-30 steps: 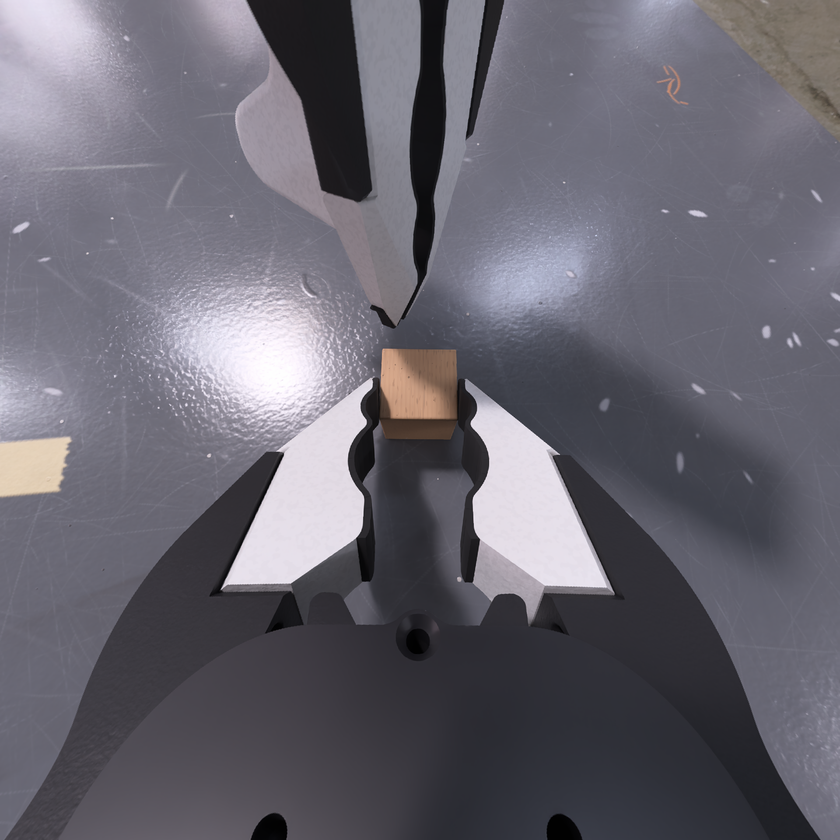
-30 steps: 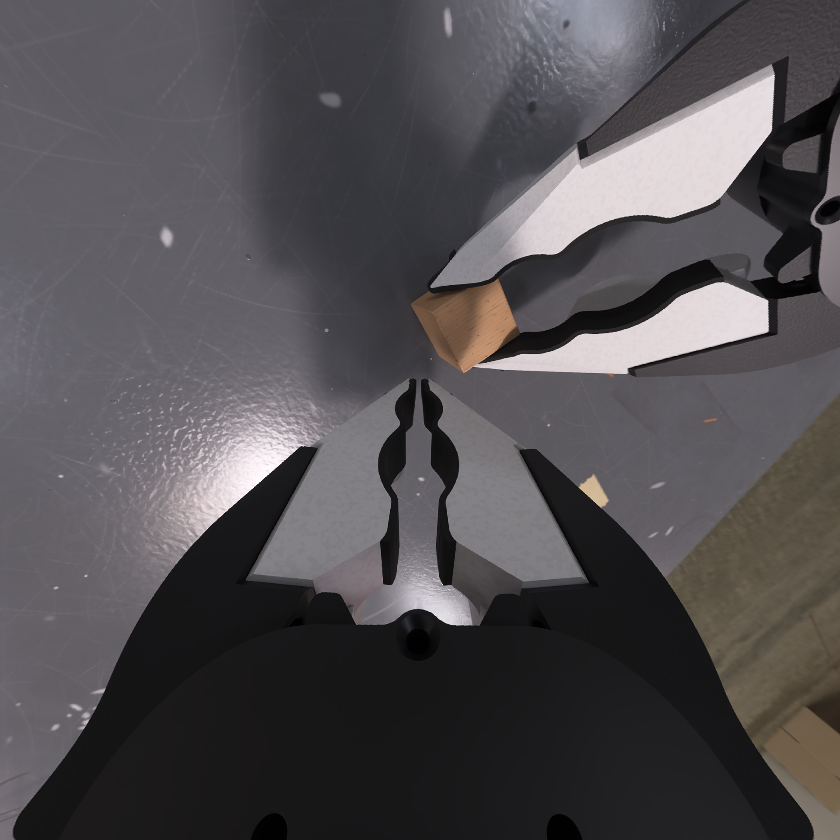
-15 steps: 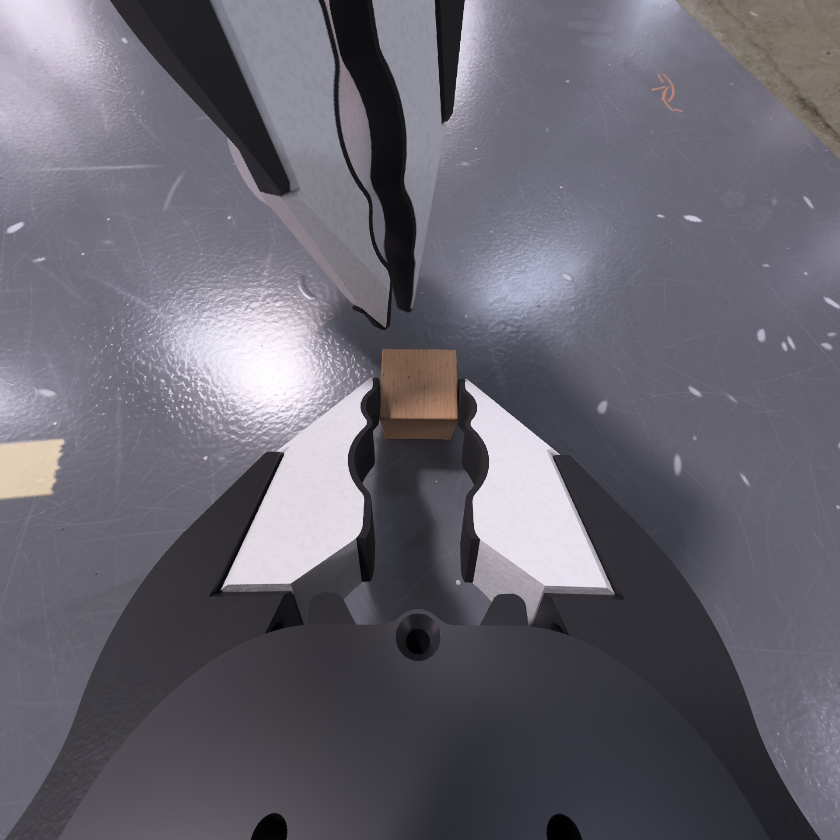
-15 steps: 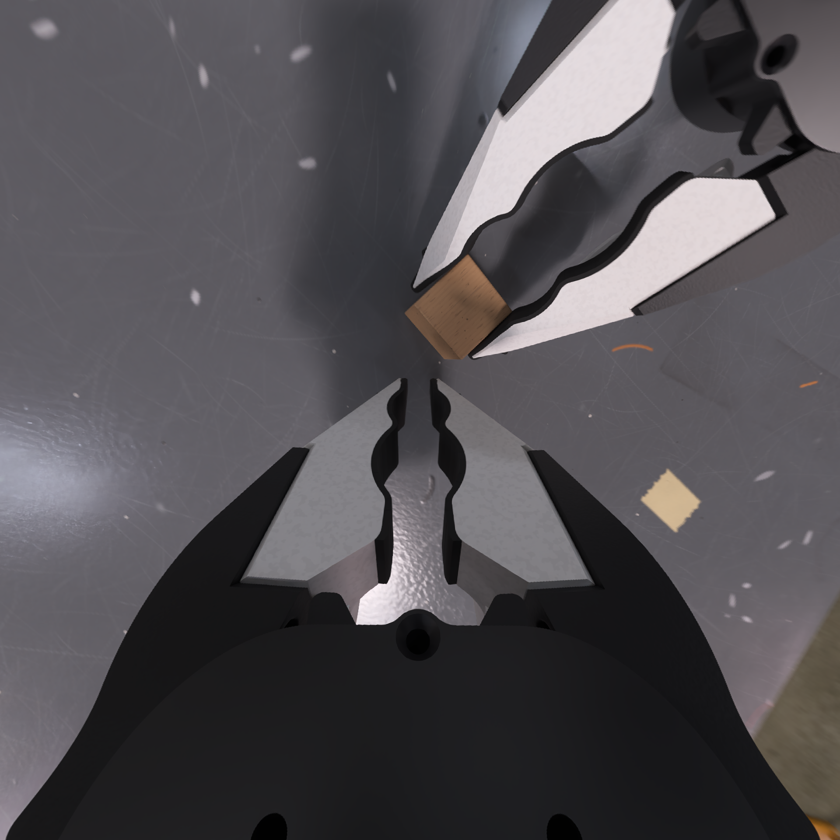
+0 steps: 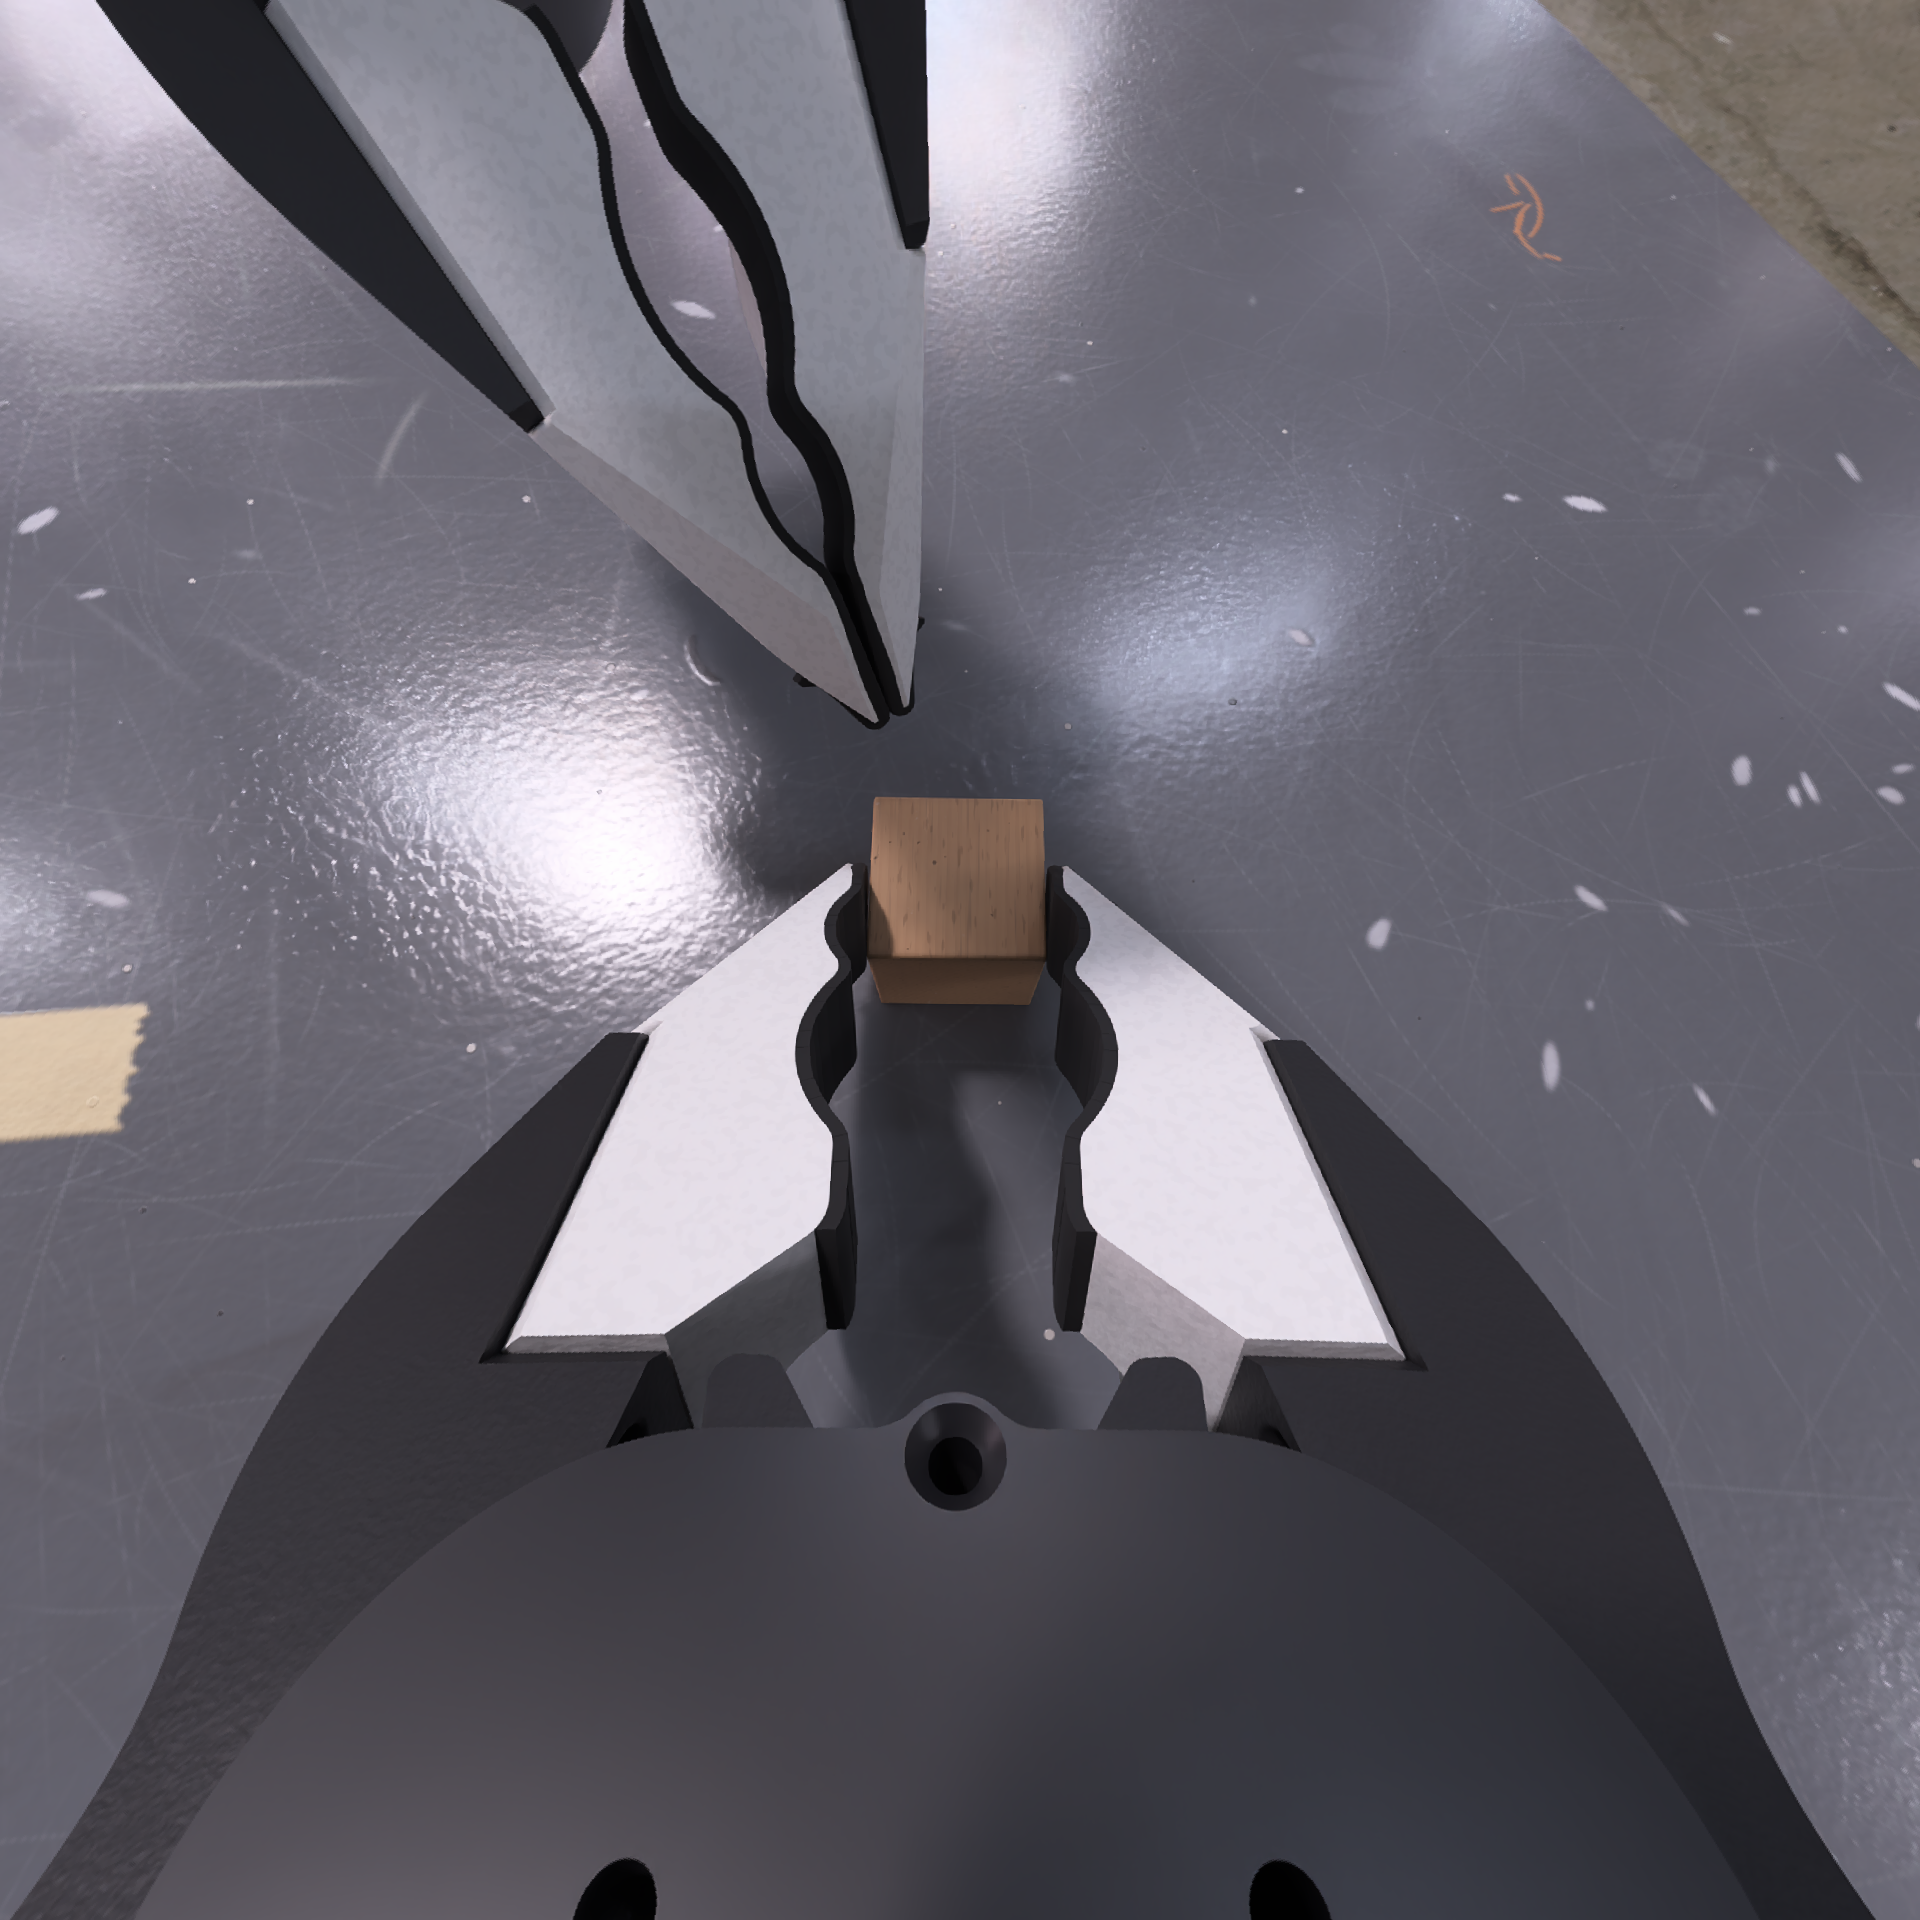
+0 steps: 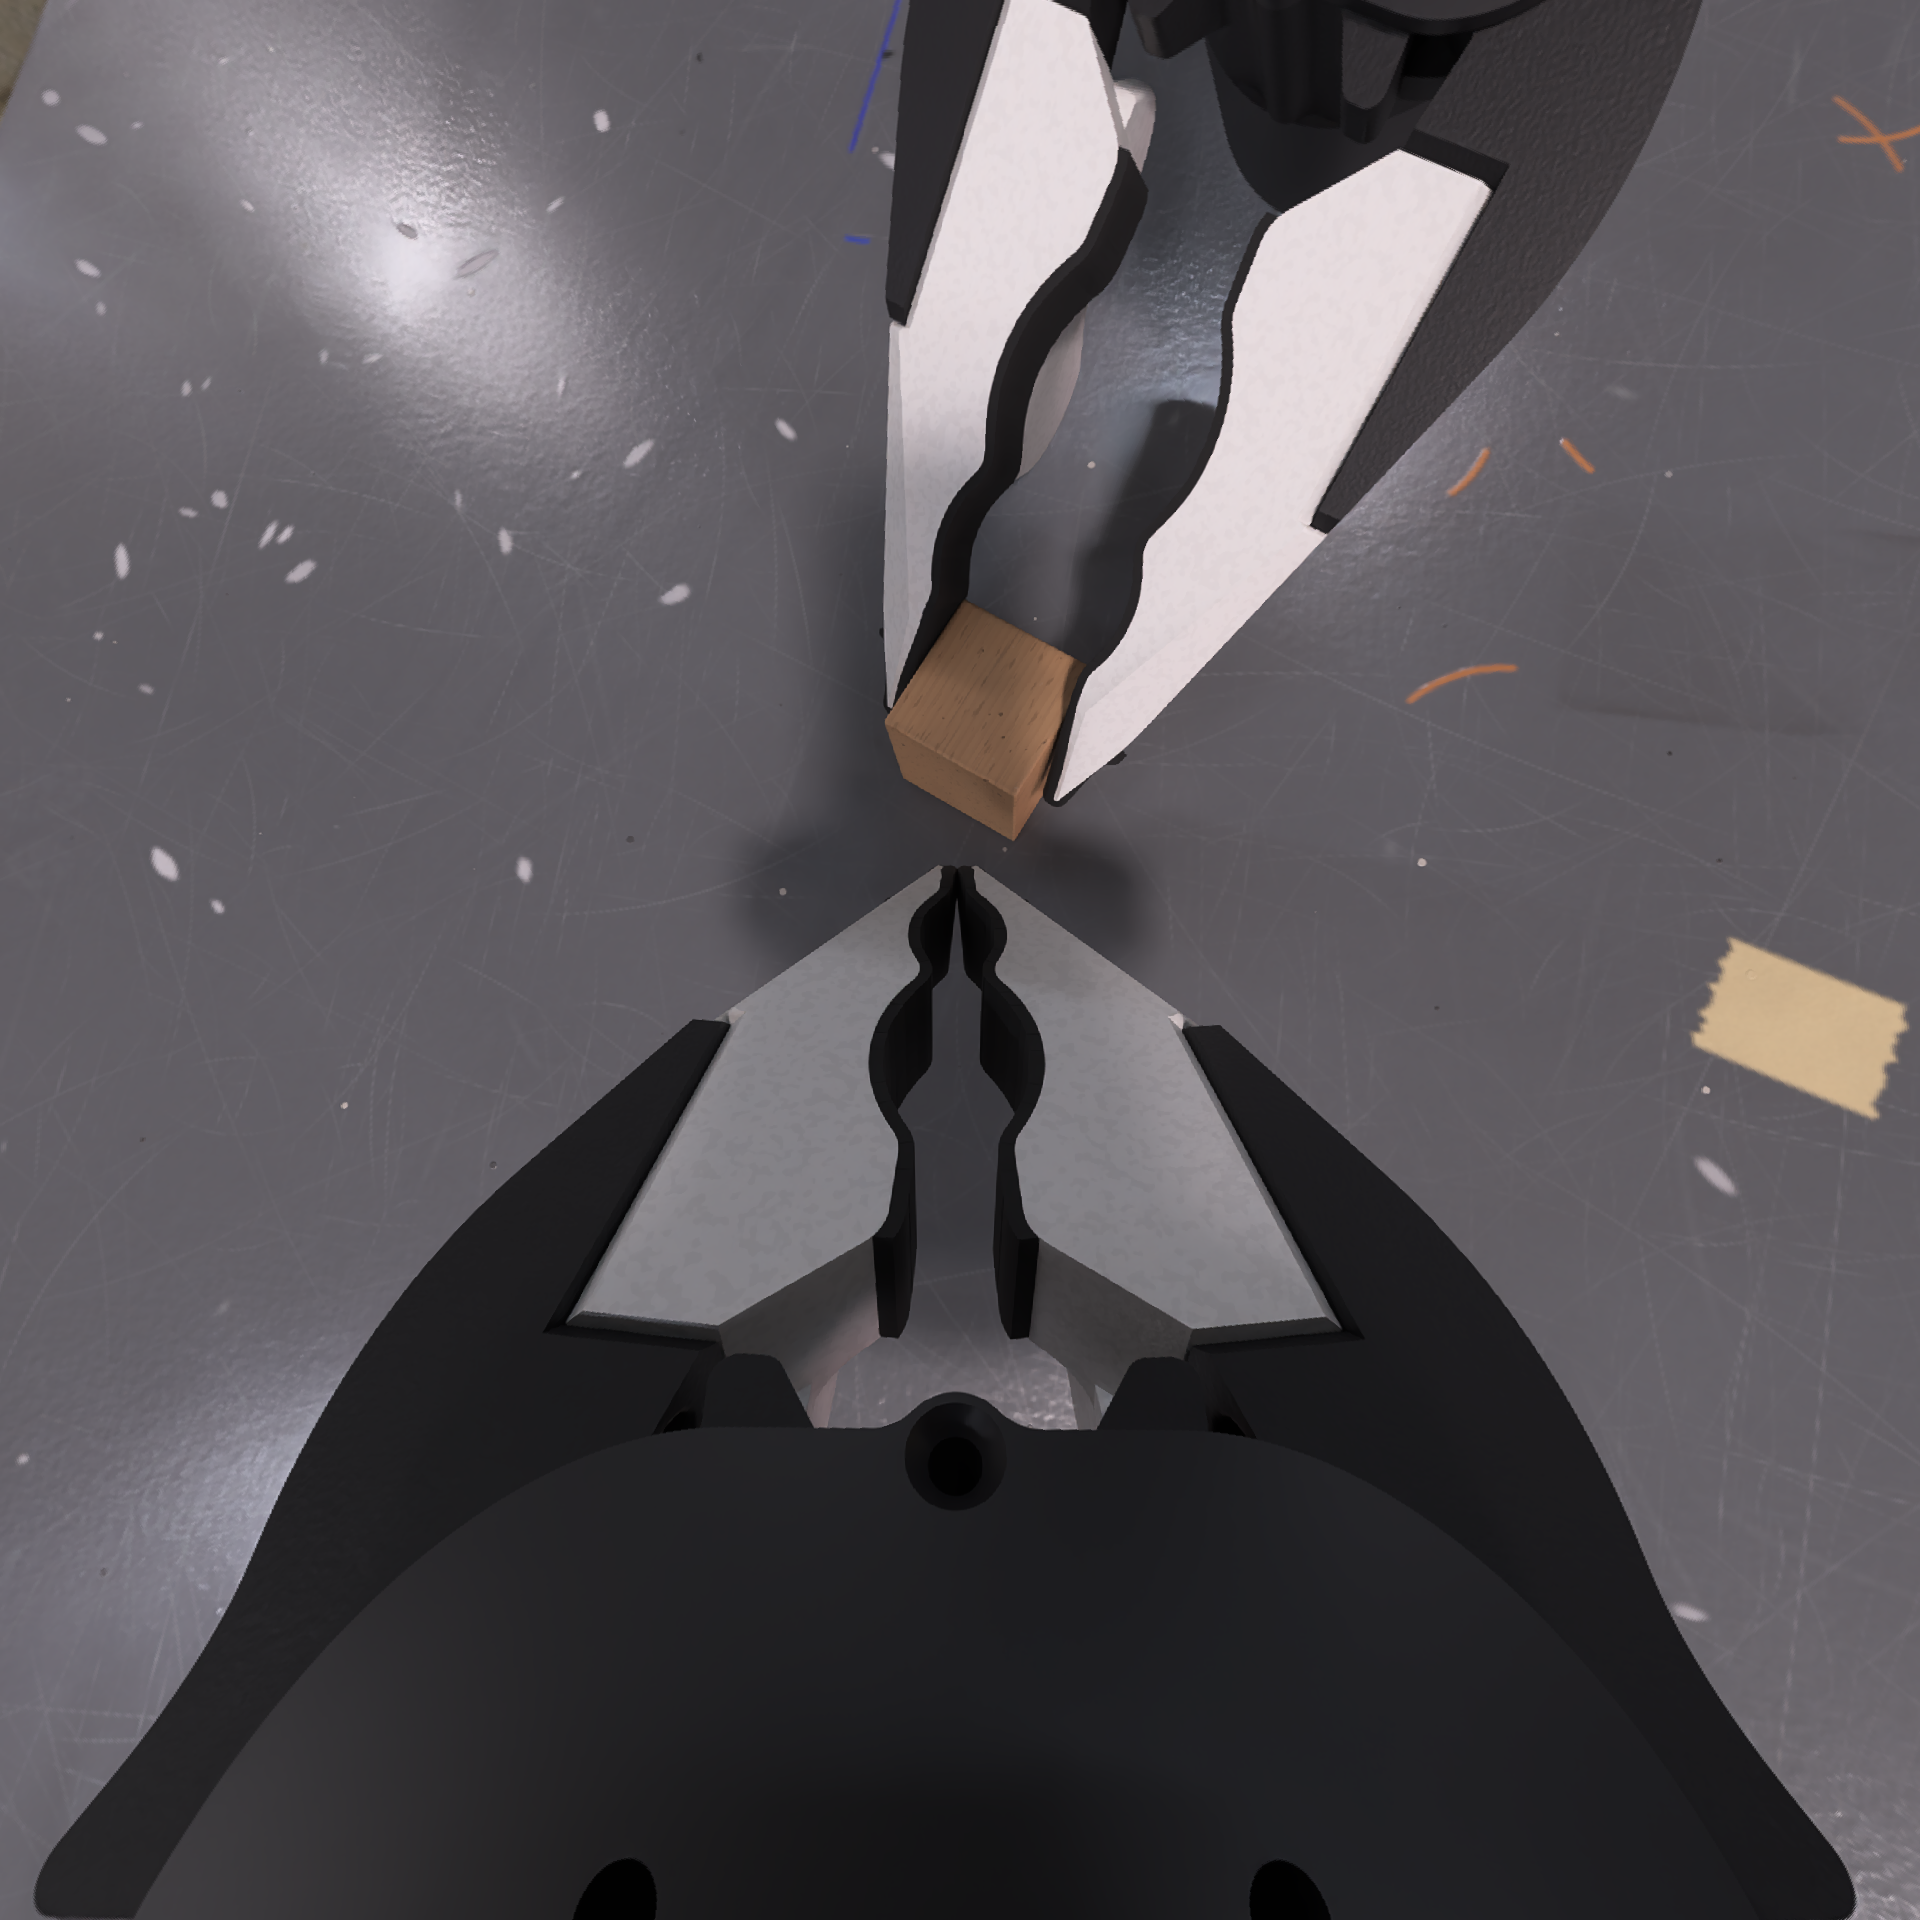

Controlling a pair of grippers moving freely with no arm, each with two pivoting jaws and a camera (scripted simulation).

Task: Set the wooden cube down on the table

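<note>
A small wooden cube [image 5: 956, 894] sits between the fingertips of my left gripper [image 5: 956, 914], which is shut on it, just above the dark grey table [image 5: 1455, 727]. The right wrist view shows the same cube [image 6: 982, 717] held by the left gripper [image 6: 982, 727], with one lower corner close to the table. My right gripper [image 6: 958, 873] is shut and empty, its tips just short of the cube. In the left wrist view the right gripper [image 5: 883, 707] points down from the top, tips together, just beyond the cube.
A strip of tan tape [image 5: 68, 1070] lies at the left on the table; it also shows in the right wrist view [image 6: 1797, 1029]. Orange scribbles [image 6: 1465, 675] mark the table. The table's edge and a rough floor [image 5: 1818, 104] lie at the far right.
My right gripper has swung round to face the left gripper head-on, and its jaws have closed fully. The left gripper keeps its hold on the cube.
</note>
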